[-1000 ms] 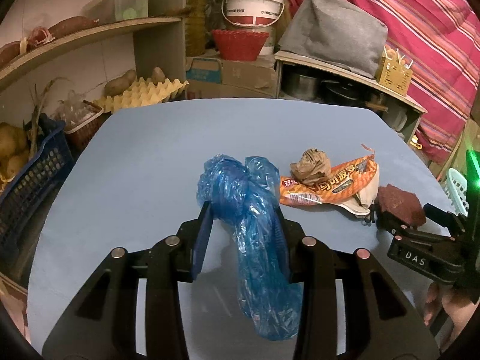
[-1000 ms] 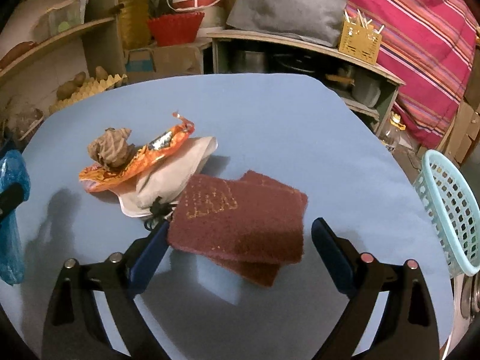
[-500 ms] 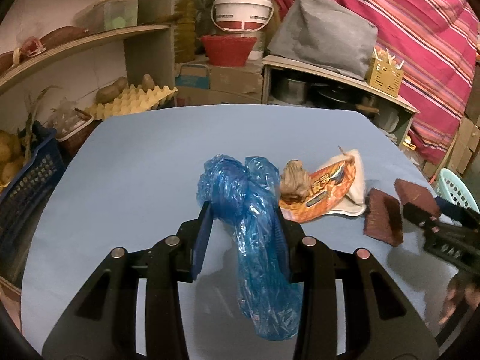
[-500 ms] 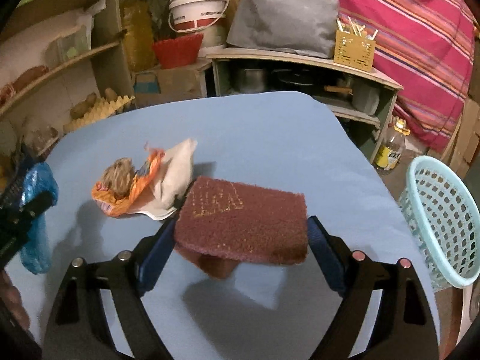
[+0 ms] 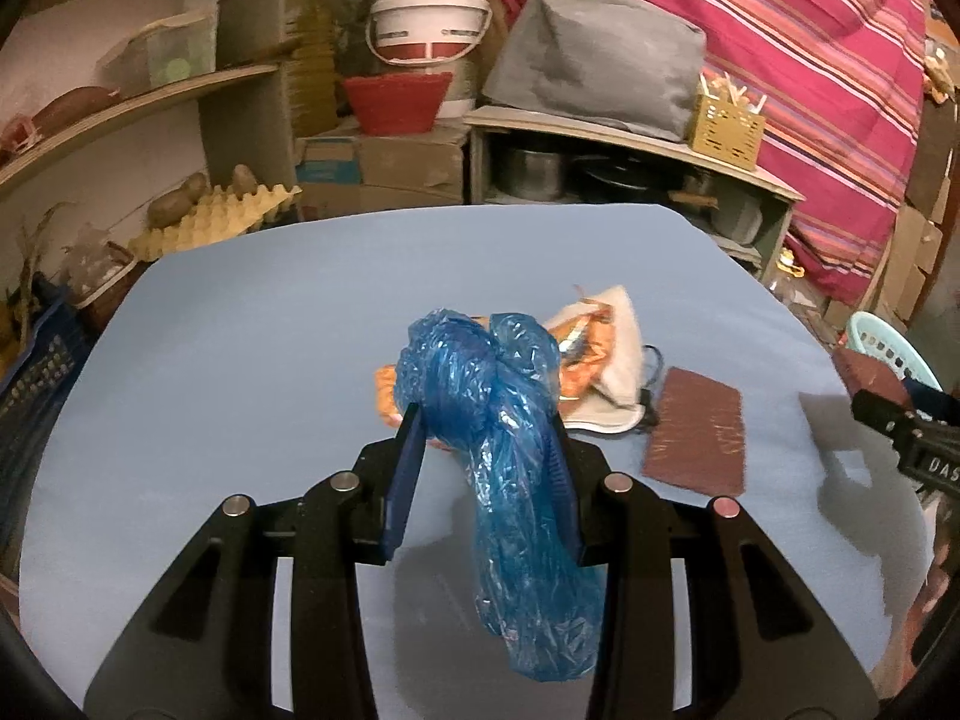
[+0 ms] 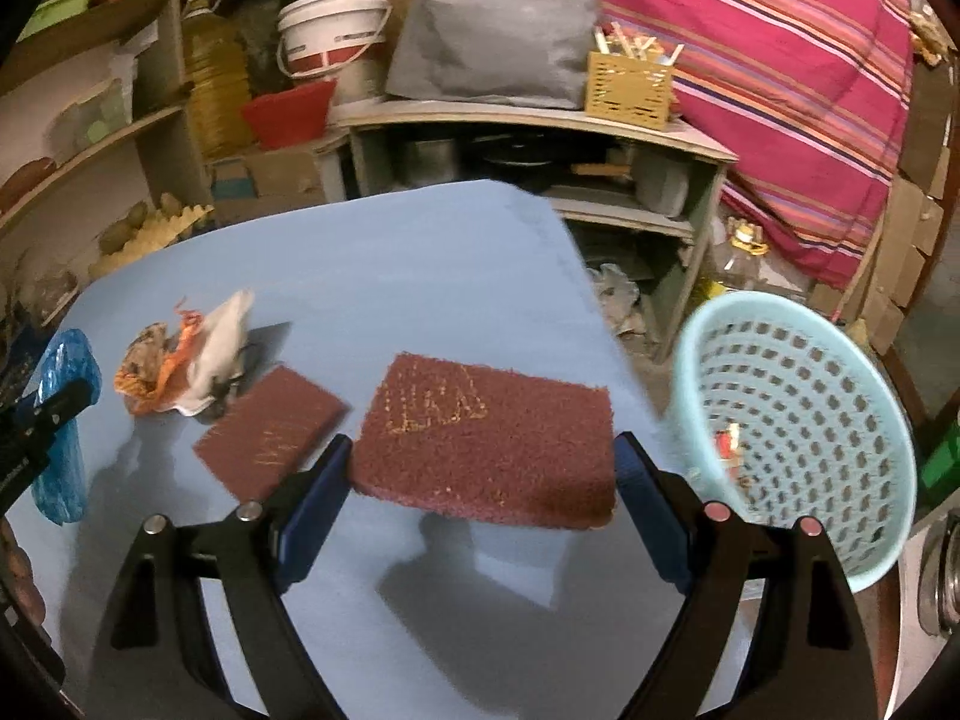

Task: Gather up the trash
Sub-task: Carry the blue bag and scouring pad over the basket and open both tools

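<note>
My left gripper (image 5: 486,450) is shut on a crumpled blue plastic bag (image 5: 498,432) and holds it above the blue table (image 5: 270,330). My right gripper (image 6: 480,468) is shut on a maroon scouring pad (image 6: 486,438), lifted above the table near its right edge. A second maroon pad (image 6: 270,432) lies flat on the table; it also shows in the left wrist view (image 5: 699,438). An orange snack wrapper with a brown paper ball and white paper (image 6: 180,360) lies left of it. A light blue trash basket (image 6: 798,438) stands off the table's right side.
Shelves with an egg tray (image 5: 210,216), a white bucket (image 5: 429,24), a red bowl (image 5: 396,102) and a grey cover (image 5: 594,60) stand behind the table. A dark blue crate (image 5: 36,372) is at the left. A striped red cloth (image 6: 810,60) hangs at the right.
My right gripper has lifted one maroon pad off the other and moved right, toward the basket. The lower pad stays on the table. My left gripper still holds the bag and has shifted slightly.
</note>
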